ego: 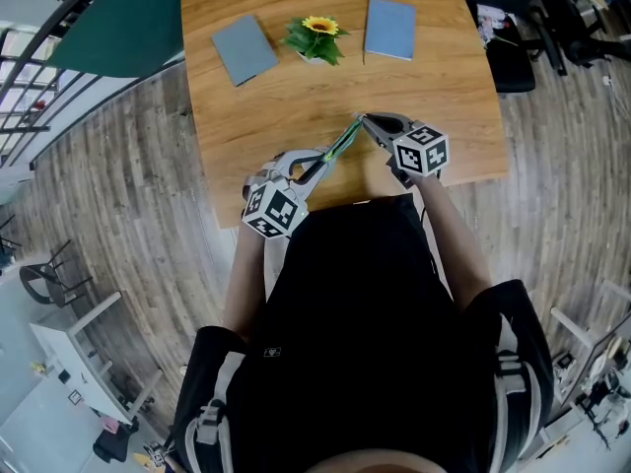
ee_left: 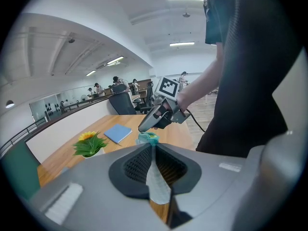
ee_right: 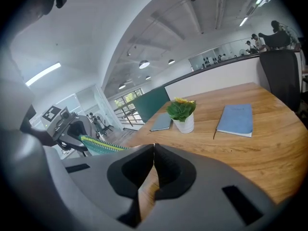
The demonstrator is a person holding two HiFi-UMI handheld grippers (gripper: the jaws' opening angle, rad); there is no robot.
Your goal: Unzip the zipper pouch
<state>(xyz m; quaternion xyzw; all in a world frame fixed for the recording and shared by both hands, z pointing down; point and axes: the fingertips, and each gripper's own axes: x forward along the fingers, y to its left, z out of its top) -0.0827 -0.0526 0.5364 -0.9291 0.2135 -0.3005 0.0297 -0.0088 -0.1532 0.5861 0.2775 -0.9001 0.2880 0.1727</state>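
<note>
My left gripper (ee_left: 153,147) has its jaws clamped on one end of the zipper pouch (ee_left: 157,184), pale fabric squeezed between the pads. My right gripper (ee_right: 154,146) has its jaws pressed fully together at the pouch's other end (whatever they pinch is too small to see). The pouch hangs stretched between us above the wooden table (ego: 296,97).

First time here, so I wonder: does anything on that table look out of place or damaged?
Nothing stands out. The notebooks lie flat, the plant stands upright between them, and the pouch stretches from the left gripper to the right gripper.
</note>
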